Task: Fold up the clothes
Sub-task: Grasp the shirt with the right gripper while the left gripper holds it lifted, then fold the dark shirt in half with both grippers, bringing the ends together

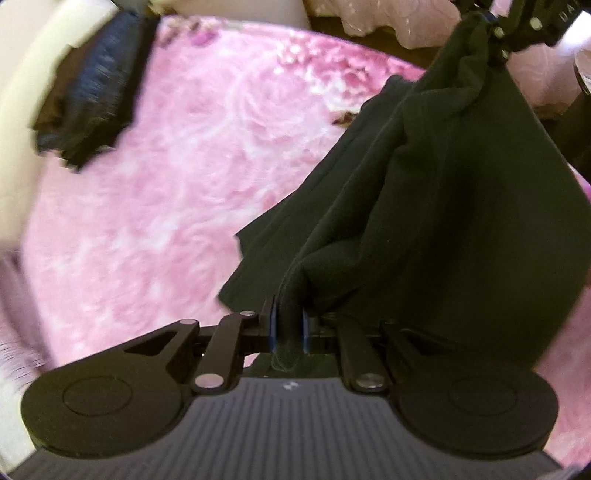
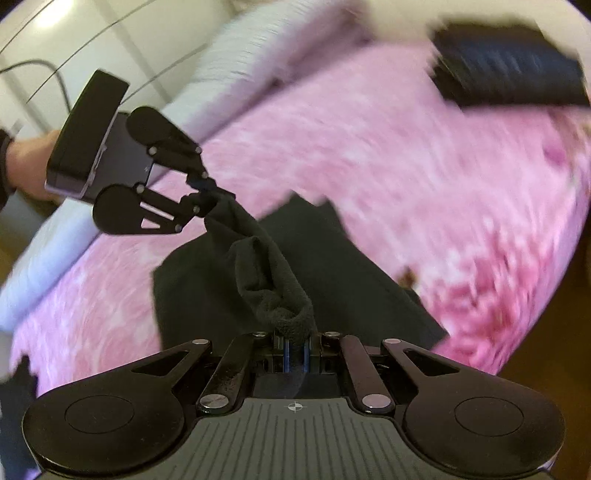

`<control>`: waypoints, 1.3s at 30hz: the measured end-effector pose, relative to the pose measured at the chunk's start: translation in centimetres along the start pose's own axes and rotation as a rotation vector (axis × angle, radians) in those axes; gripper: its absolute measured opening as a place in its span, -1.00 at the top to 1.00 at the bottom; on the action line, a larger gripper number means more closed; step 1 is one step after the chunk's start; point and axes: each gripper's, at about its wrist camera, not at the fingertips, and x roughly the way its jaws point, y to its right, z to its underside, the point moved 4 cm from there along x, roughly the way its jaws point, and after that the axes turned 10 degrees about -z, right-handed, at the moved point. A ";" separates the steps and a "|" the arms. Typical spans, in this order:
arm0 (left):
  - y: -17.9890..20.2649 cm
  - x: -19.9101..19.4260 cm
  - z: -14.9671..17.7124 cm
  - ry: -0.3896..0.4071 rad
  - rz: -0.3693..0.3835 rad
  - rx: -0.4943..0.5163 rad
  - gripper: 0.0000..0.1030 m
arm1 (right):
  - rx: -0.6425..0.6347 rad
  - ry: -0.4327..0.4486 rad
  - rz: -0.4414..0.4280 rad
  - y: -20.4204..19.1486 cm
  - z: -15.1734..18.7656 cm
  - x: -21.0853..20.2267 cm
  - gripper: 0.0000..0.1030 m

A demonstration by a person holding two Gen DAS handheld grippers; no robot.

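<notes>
A black garment hangs between both grippers above a pink floral blanket. My left gripper is shut on one bunched edge of it. My right gripper is shut on another bunched edge of the garment. In the left wrist view the right gripper shows at the top right, clamped on the cloth. In the right wrist view the left gripper shows at the left, clamped on the cloth, with the rest draping onto the blanket.
A pile of dark folded clothes lies on the blanket at the far left; it also shows in the right wrist view at the top right. A pale pillow and light bedding edge the blanket. Pink fabric lies beyond.
</notes>
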 end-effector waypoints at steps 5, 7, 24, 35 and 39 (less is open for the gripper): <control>-0.2 4.5 -1.1 -0.027 0.077 -0.018 0.79 | 0.167 -0.022 -0.017 5.5 0.6 0.7 0.89; -0.7 5.0 -1.1 -0.024 0.095 -0.058 0.74 | 0.219 -0.025 -0.022 6.8 0.9 0.8 0.89; -6.6 4.7 6.8 -0.003 0.230 -0.723 0.25 | 0.415 0.023 0.008 8.4 2.4 -0.8 0.77; -7.1 8.2 6.5 -0.036 0.254 -0.772 0.19 | 0.466 0.036 0.038 8.6 2.5 0.0 0.79; -7.5 8.6 6.8 -0.045 0.277 -0.767 0.19 | 0.474 0.038 0.038 8.7 2.6 0.1 0.79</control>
